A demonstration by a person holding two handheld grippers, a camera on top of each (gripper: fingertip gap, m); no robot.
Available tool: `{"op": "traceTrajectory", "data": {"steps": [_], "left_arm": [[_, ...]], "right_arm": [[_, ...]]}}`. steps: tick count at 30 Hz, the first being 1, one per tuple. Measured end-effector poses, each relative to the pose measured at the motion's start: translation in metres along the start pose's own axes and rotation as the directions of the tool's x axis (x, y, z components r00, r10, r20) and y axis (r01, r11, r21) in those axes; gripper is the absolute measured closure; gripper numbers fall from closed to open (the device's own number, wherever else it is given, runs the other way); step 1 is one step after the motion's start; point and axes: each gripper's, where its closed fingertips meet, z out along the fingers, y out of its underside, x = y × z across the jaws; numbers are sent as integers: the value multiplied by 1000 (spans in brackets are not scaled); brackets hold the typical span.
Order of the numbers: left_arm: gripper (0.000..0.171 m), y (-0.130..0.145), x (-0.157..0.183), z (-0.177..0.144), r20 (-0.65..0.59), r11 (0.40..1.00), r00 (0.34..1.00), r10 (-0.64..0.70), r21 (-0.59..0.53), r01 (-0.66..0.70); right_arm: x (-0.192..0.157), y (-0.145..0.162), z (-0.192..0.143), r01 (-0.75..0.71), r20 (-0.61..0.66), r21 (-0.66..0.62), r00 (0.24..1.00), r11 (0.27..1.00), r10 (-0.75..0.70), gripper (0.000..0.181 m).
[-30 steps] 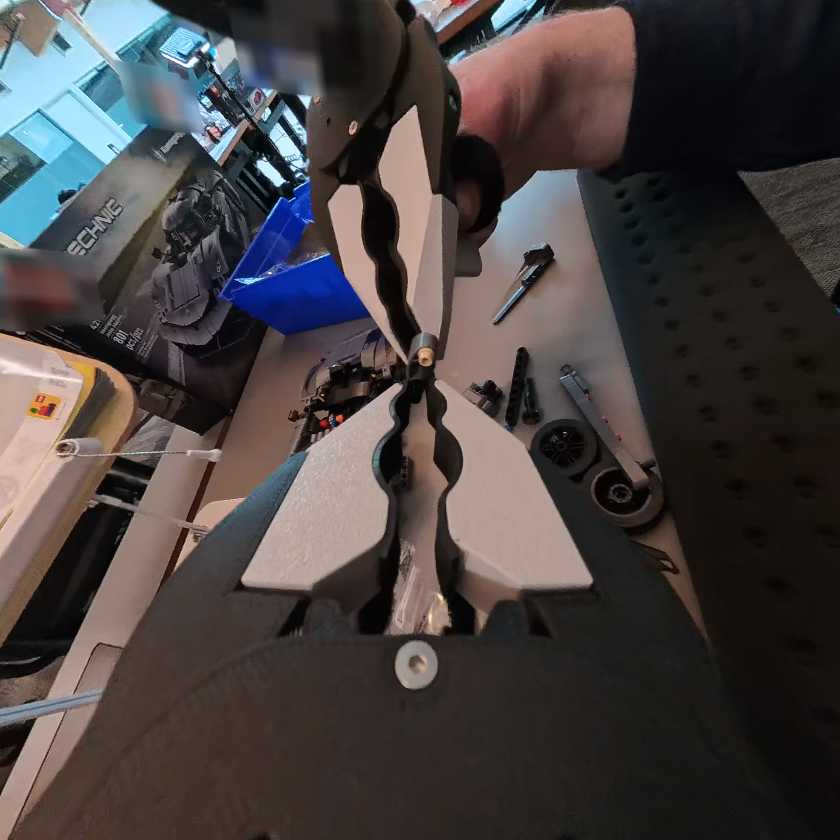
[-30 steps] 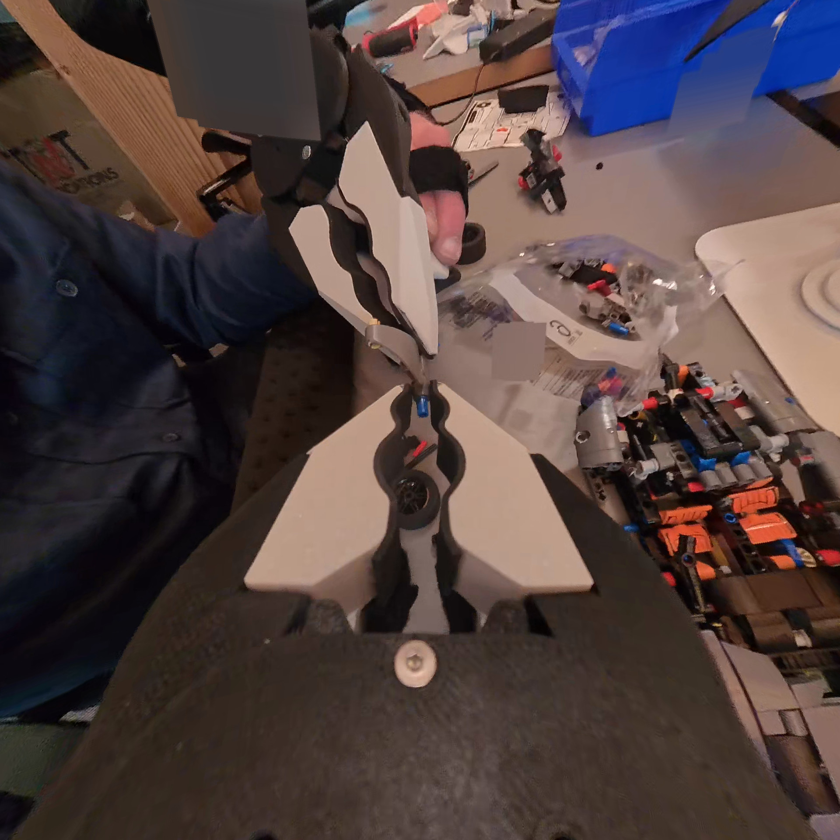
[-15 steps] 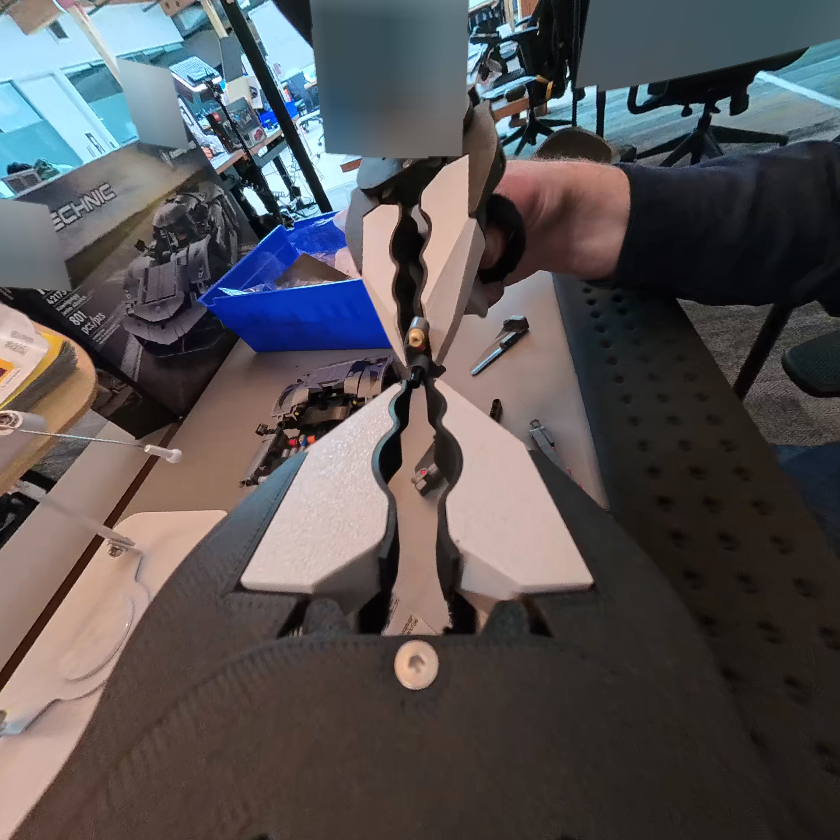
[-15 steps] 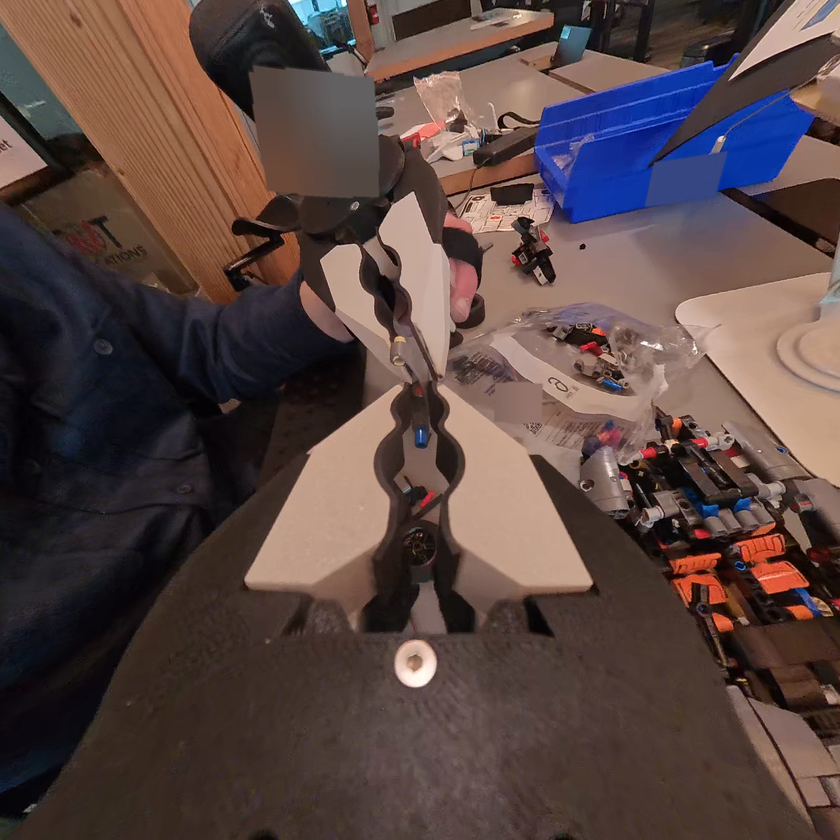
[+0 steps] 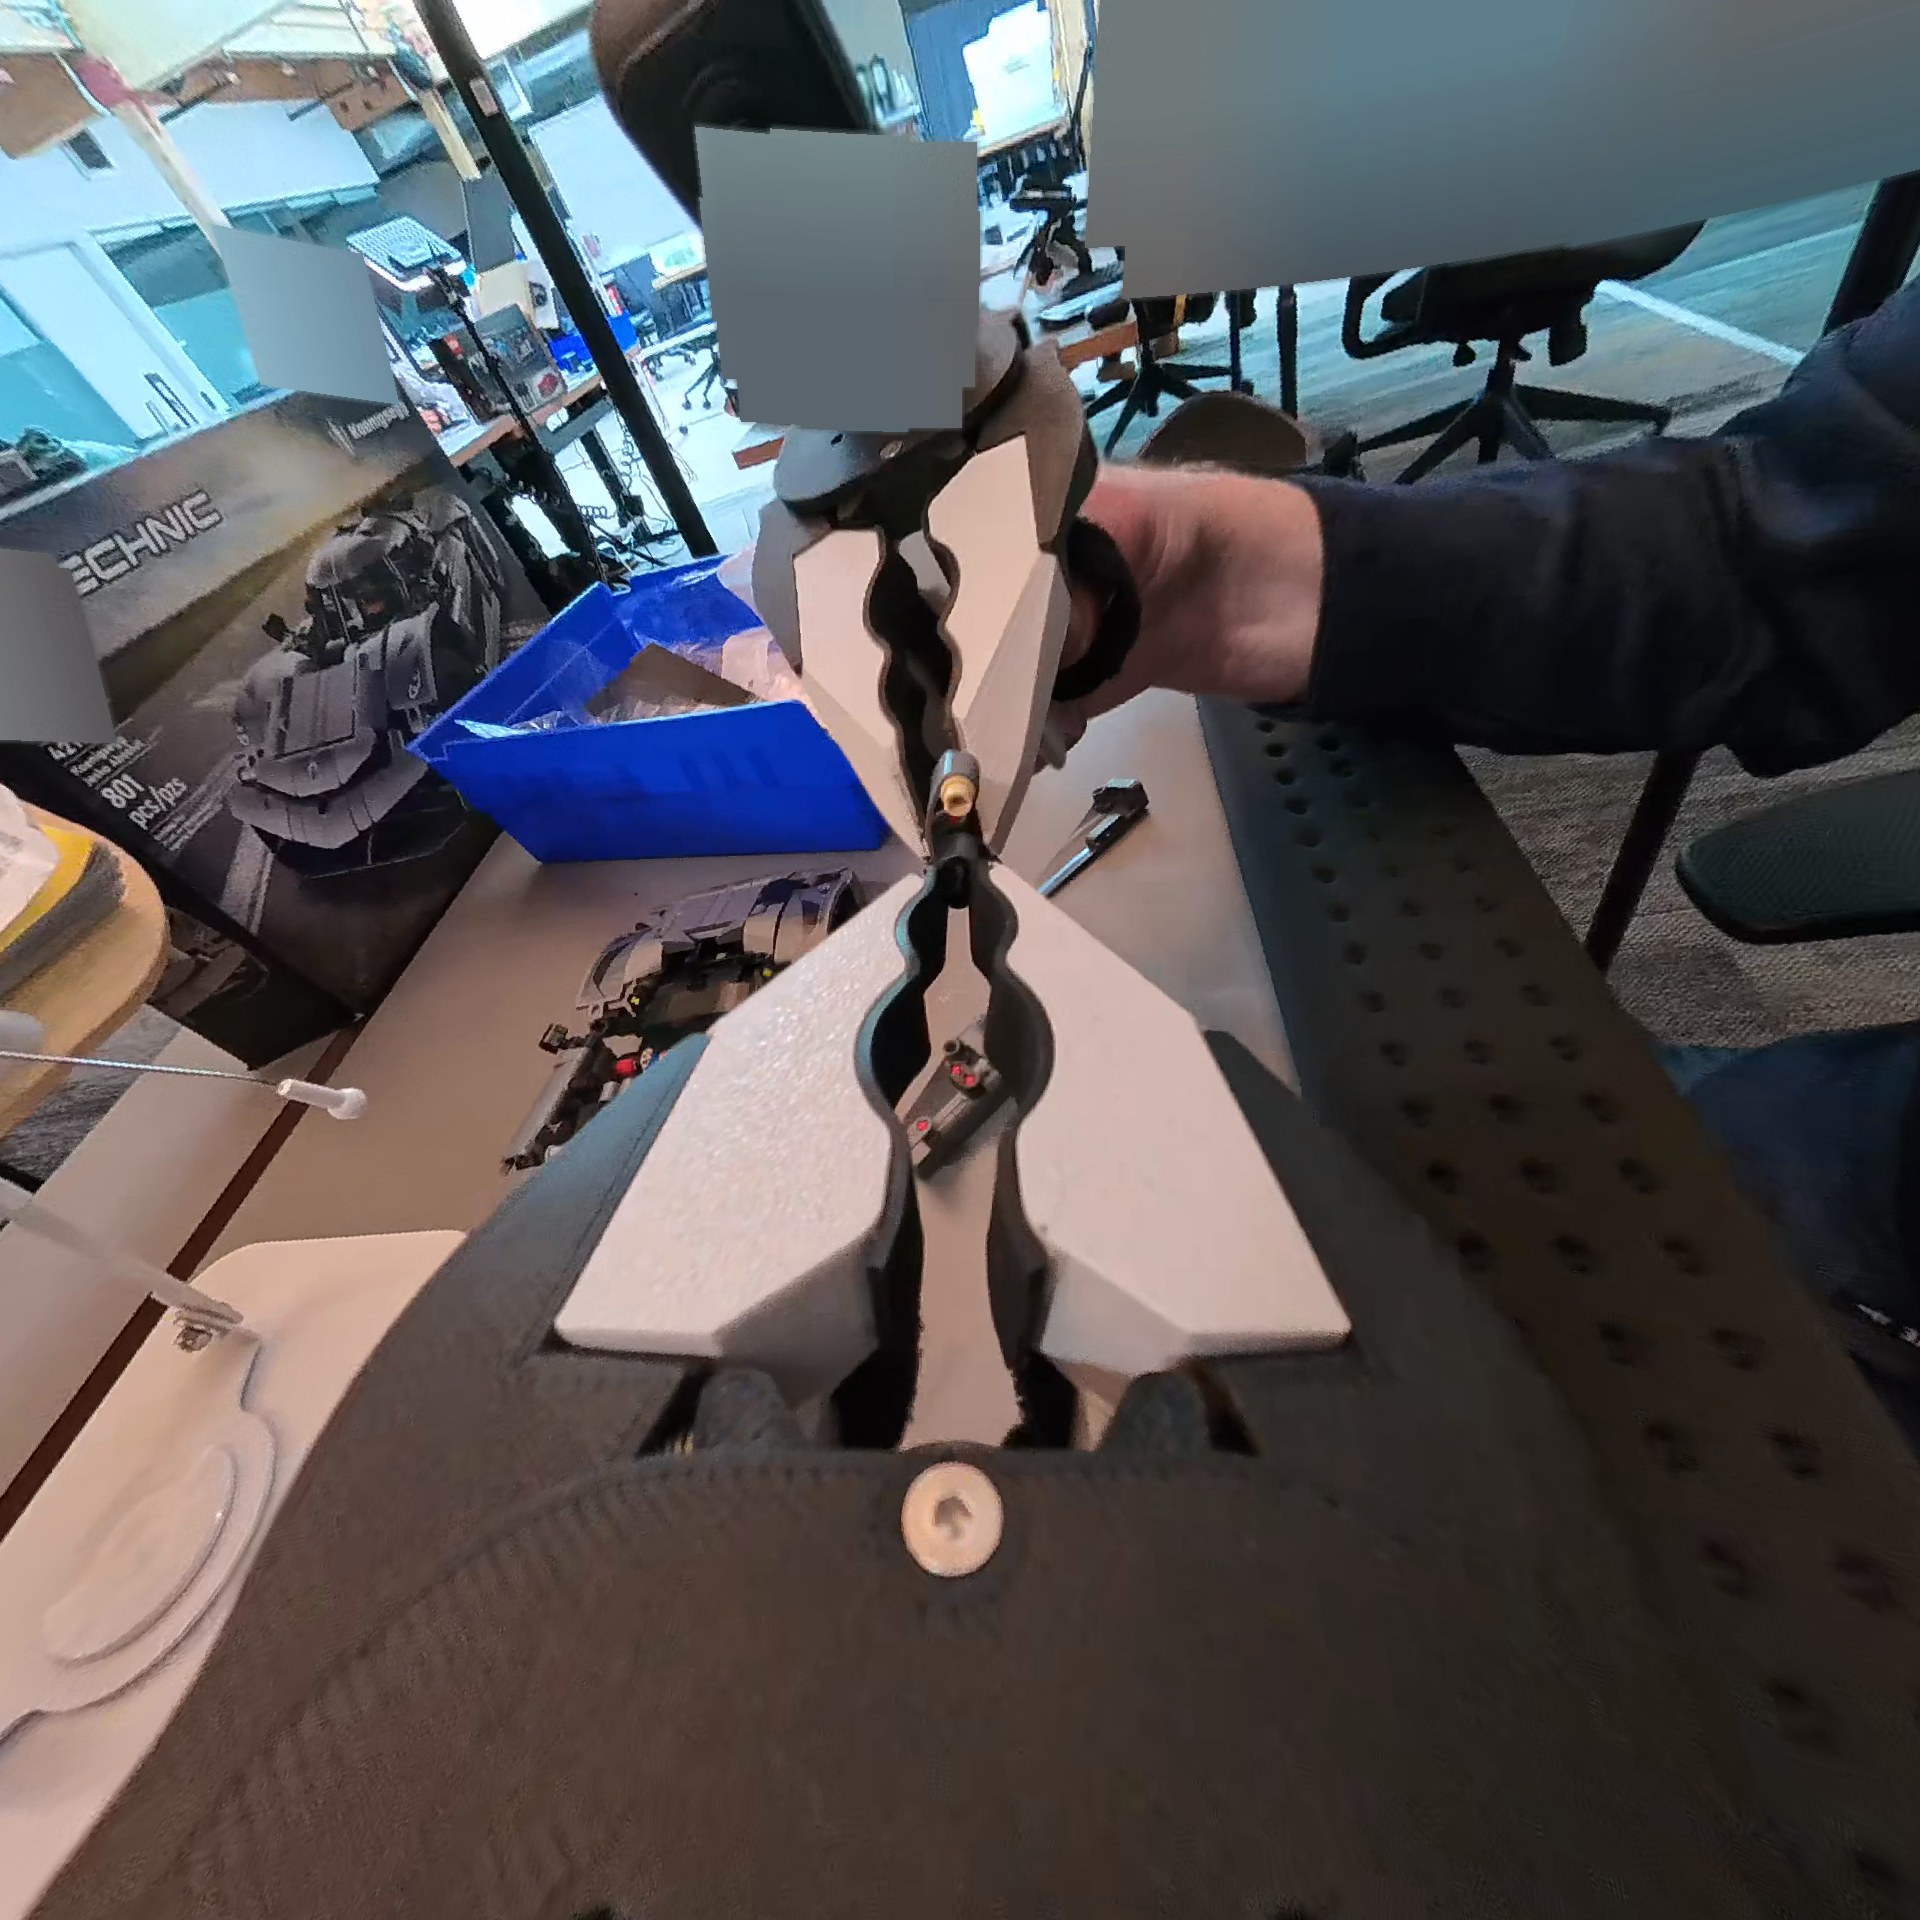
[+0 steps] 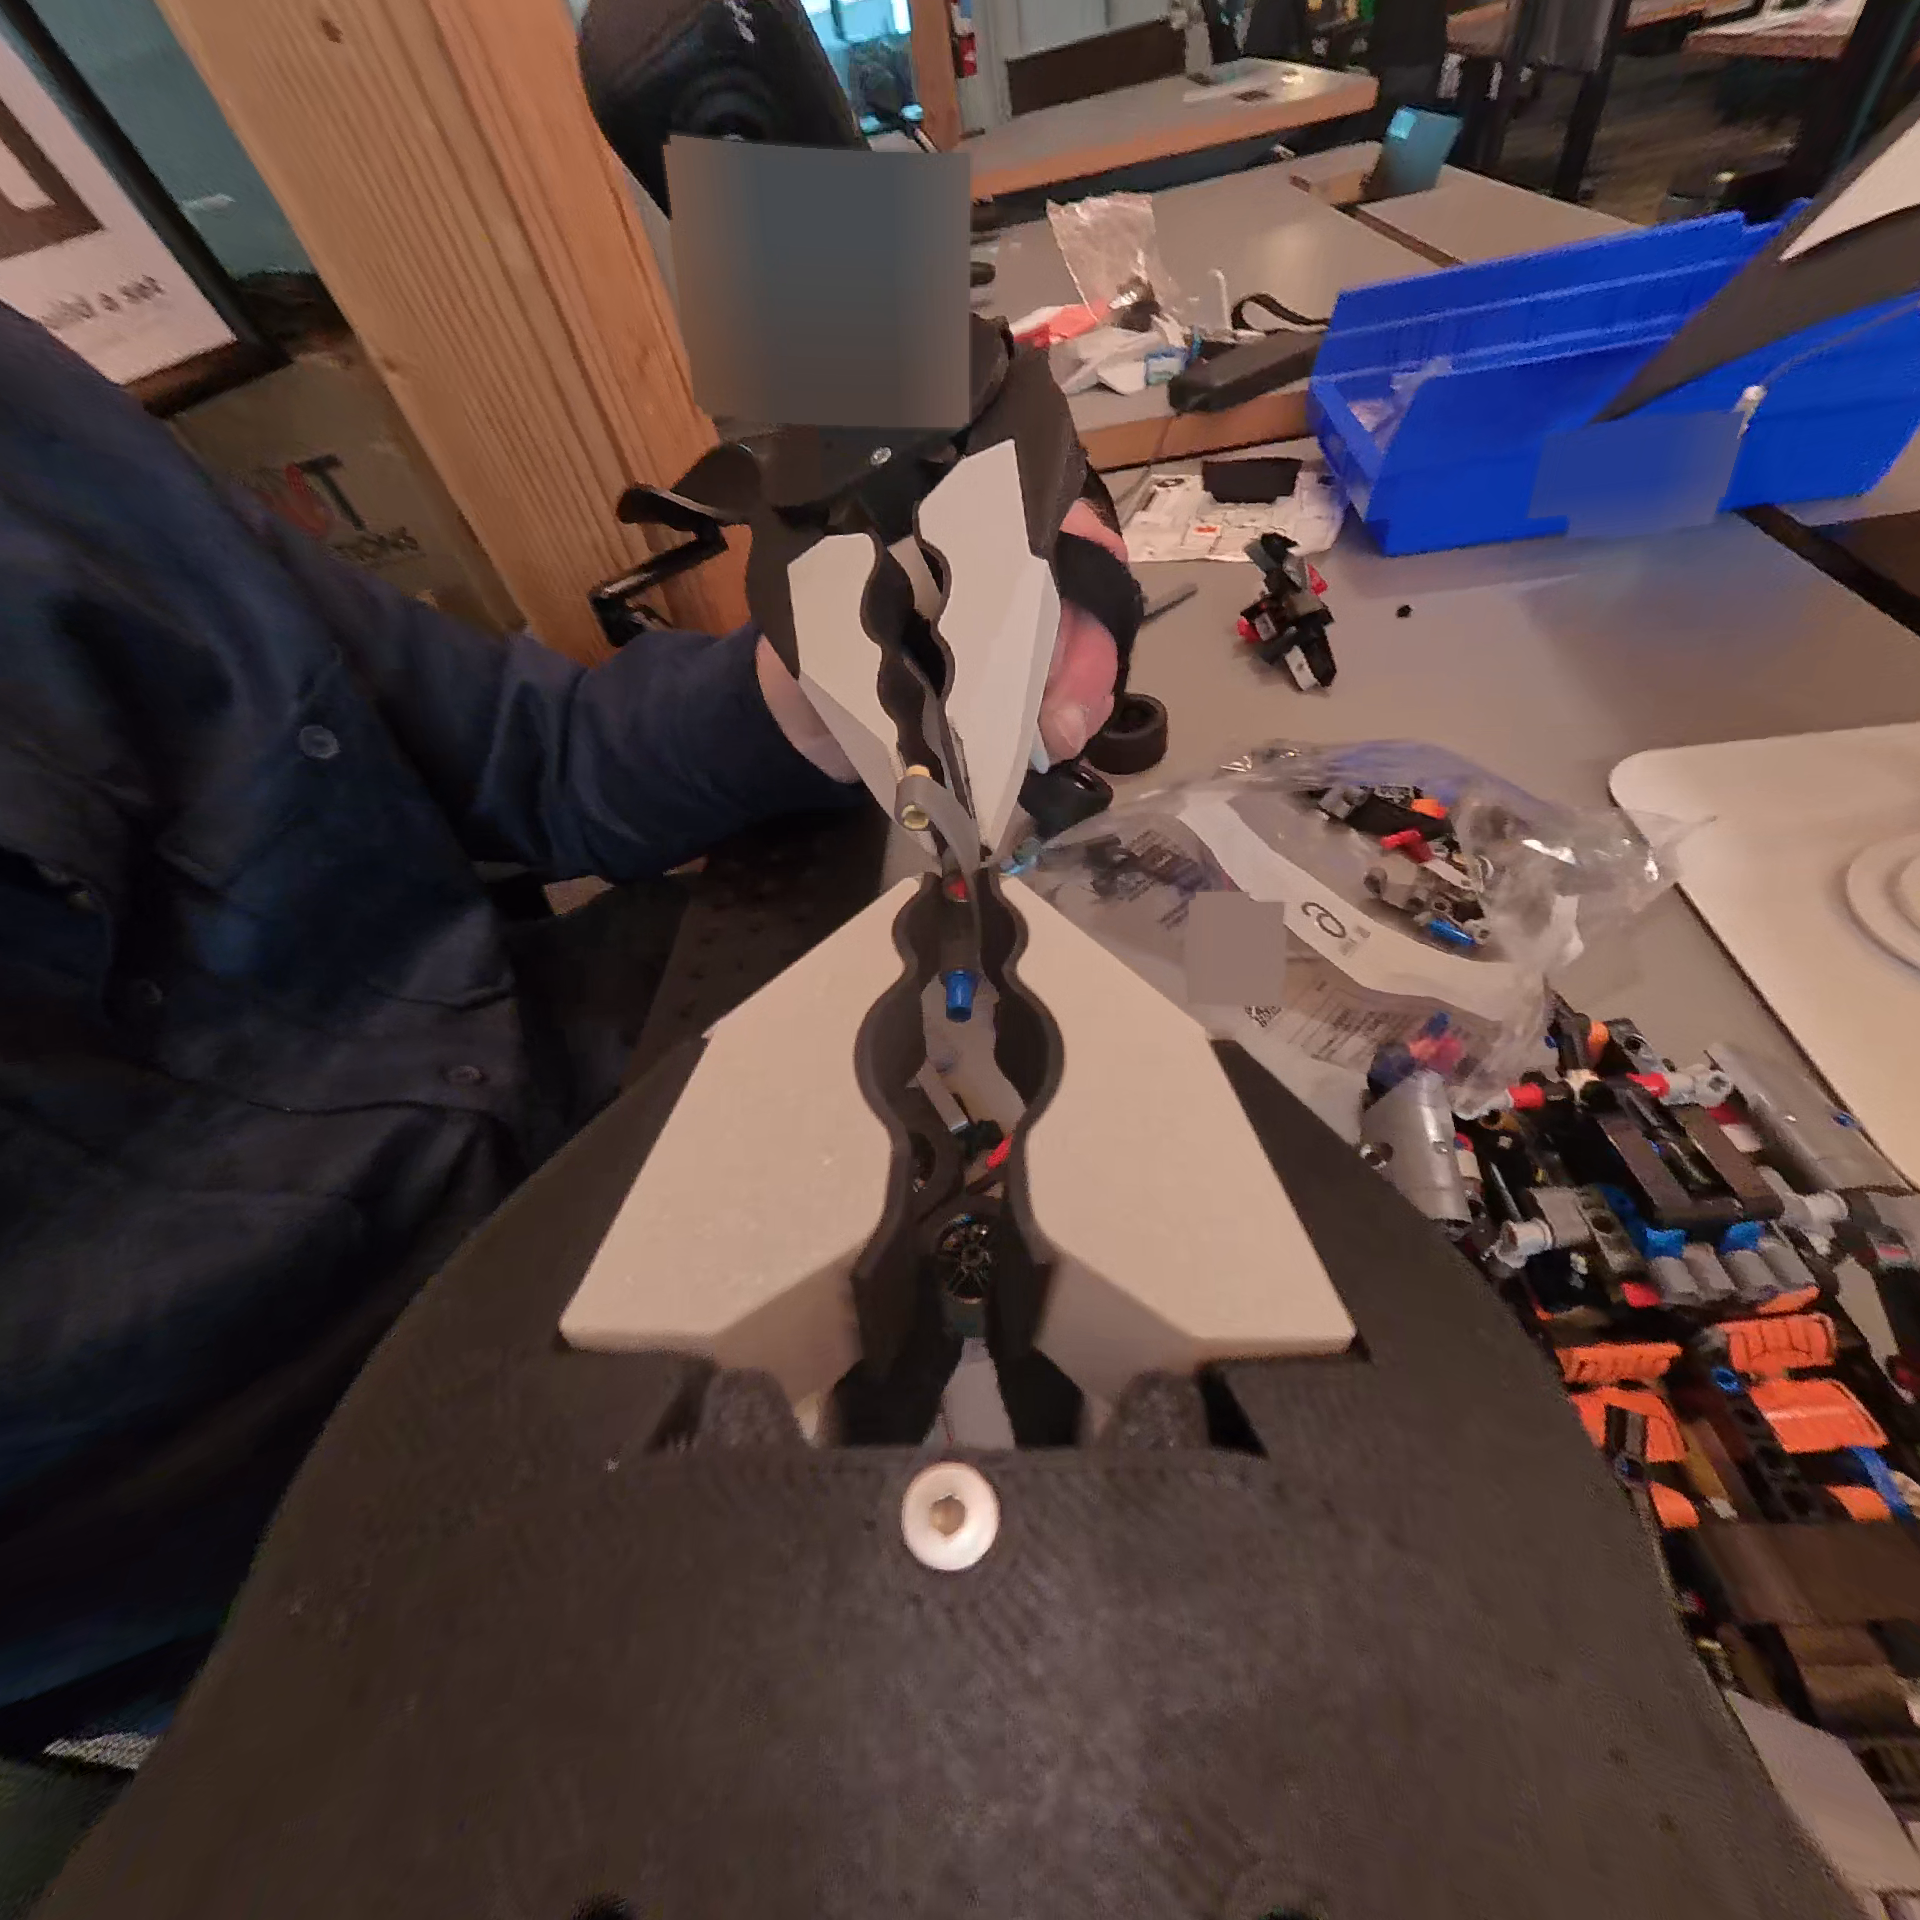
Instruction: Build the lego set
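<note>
Grey angled lego piece (image 6: 935,821) pinched between both grippers' wavy-edged jaws.

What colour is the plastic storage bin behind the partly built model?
Bright blue plastic storage bin, clearest in the left wrist view.

My grippers (image 5: 951,883) had pale grey wedge fingers (image 5: 769,1143), black wavy pads, textured black bodies; sleeves (image 6: 312,727) were navy.
</note>
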Motion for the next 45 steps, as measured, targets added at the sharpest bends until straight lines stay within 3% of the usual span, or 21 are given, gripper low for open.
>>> {"op": "traceTrajectory", "data": {"steps": [3, 5, 7, 8, 12, 15, 19, 22, 26, 29, 31, 36, 41, 45], "left_arm": [[170, -6, 3, -1, -11, 1000, 1000, -9, 24, 9], [170, -5, -2, -6, 24, 1000, 1000, 3, 6, -3], [171, -23, -24, -44, 86, 986, 993, -79, 154, 65], [171, -22, -31, -56, 114, 986, 990, -84, 155, 66], [170, 1, -27, -28, 91, 998, 994, -58, -8, 59], [170, 34, -20, -13, 89, 966, 994, 60, -256, -35], [170, 77, -26, -10, 127, 825, 963, 238, -549, -132], [169, 104, -47, -22, 161, 659, 912, 377, -738, -142], [158, 121, -75, -47, 282, 570, 860, 426, -822, -13], [141, 110, -79, -46, 332, 634, 850, 409, -773, -3], [140, 106, -79, -45, 350, 668, 857, 378, -744, 9], [145, 63, -49, -14, 281, 870, 927, 248, -485, -86], [143, 46, -23, 8, 177, 907, 952, 248, -388, -164], [159, 42, -13, 15, 144, 912, 953, 265, -357, -200]], "right_arm": [[-6, -3, -2, 29, 17, 23, 999, 999, -29, 175], [2, -5, -19, 40, -39, 52, 999, 998, -38, 176], [4, -7, -57, 17, -55, 132, 998, 991, -10, 176], [6, 4, -64, 16, -79, 81, 997, 997, -10, 176], [11, 21, -46, -7, -120, -34, 993, 999, 3, 176], [21, 27, -30, 2, -132, -64, 991, 998, -11, 176], [27, 35, -18, -24, -118, -79, 993, 997, 14, 176], [27, 35, -21, -33, -120, -62, 992, 998, 25, 176], [24, 30, -26, -27, -118, -30, 993, 999, 23, 176], [23, 29, -25, -33, -114, -25, 993, 999, 30, 176], [23, 29, -23, -38, -115, -22, 993, 999, 35, 176], [27, 31, -13, -22, -159, -65, 987, 998, 12, 176], [33, 38, 1, 53, -242, -175, 966, 983, -95, 176], [34, 38, 9, 116, -286, -249, 939, 961, -188, 176]]}}
